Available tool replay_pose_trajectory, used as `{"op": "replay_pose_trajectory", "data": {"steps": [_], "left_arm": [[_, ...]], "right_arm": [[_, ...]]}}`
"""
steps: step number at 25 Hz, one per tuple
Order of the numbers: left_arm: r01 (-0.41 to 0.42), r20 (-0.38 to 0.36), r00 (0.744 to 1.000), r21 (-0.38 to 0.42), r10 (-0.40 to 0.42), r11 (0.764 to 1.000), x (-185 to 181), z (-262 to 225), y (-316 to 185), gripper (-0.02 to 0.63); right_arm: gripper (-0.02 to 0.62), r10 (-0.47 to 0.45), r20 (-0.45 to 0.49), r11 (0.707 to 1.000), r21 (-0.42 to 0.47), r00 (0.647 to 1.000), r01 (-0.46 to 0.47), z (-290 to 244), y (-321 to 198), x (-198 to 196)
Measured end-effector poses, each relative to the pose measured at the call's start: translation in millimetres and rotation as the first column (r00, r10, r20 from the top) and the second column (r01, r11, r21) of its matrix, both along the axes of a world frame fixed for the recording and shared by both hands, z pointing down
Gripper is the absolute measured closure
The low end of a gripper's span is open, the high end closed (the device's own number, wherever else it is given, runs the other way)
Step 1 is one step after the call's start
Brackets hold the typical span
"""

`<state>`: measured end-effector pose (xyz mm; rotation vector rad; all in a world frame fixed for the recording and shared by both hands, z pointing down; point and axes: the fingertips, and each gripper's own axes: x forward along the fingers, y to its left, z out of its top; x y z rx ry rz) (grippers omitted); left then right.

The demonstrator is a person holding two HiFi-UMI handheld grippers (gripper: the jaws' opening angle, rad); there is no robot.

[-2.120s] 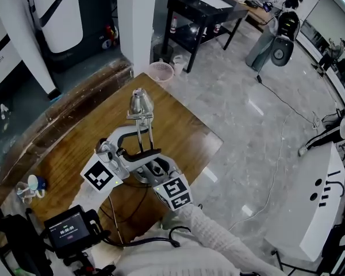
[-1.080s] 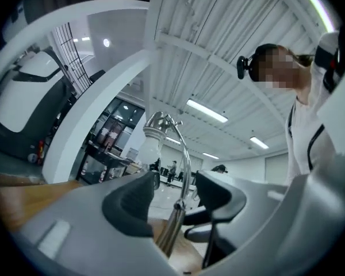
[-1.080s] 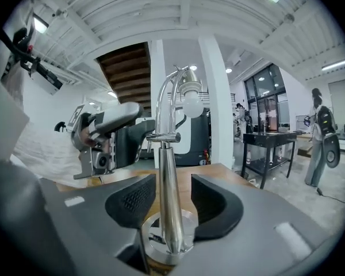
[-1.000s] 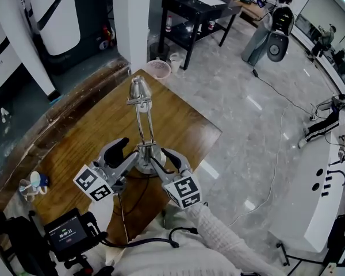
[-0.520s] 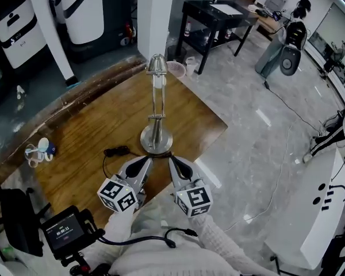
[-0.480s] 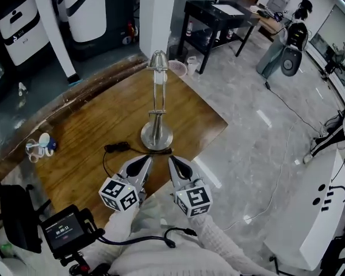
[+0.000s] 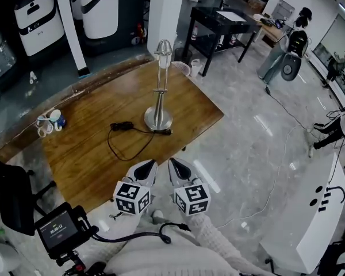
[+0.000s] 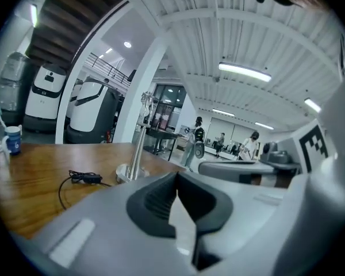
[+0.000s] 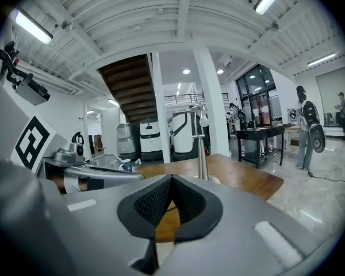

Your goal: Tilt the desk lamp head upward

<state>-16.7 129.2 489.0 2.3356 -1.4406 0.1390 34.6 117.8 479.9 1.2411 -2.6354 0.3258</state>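
The silver desk lamp [image 7: 159, 99] stands on the wooden table [image 7: 92, 148], its stem upright and its small head [image 7: 164, 46] at the top. Both grippers are drawn back off the table's near edge, side by side, well short of the lamp. My left gripper [image 7: 149, 167] is shut with nothing in it. My right gripper [image 7: 175, 167] is shut and empty too. The left gripper view has the lamp [image 8: 139, 137] beyond the closed left gripper [image 8: 175, 180]. In the right gripper view the lamp stem [image 9: 201, 148] rises past the closed right gripper [image 9: 171, 180].
The lamp's black cable and plug [image 7: 123, 126] lie on the table left of the base. Small cups [image 7: 49, 121] sit at the table's left end. A chair [image 7: 14, 203] and a screen device [image 7: 57, 229] are at my near left. A black side table [image 7: 221, 22] stands beyond.
Both grippers let go of the lamp, shut, and pulled back toward me off the table edge. The lamp now stands alone with its stem upright.
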Motion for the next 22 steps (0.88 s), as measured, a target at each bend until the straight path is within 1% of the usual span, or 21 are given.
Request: {"op": "replay_pose_trajectory", "data": {"steps": [5, 9, 14, 22], "left_arm": [[-0.032, 0.020, 0.999, 0.021, 0.032, 0.999, -7, -7, 10, 0.598], [-0.045, 0.031, 0.999, 0.035, 0.044, 0.998, -15, -13, 16, 0.598], [-0.060, 0.019, 0.998, 0.046, 0.059, 0.997, -16, -20, 22, 0.598], [-0.091, -0.016, 0.996, 0.013, 0.091, 0.996, -20, -8, 21, 0.598]], "right_arm": [[0.598, 0.008, 0.010, 1.000, 0.020, 1.000, -0.009, -8, 7, -17], [0.598, 0.014, -0.002, 0.999, 0.034, 1.000, -0.014, -15, 12, -27], [0.598, 0.022, -0.004, 0.999, 0.043, 1.000, -0.022, -21, 18, -29], [0.598, 0.007, -0.037, 0.997, 0.071, 0.999, -0.004, -23, 18, -40]]}}
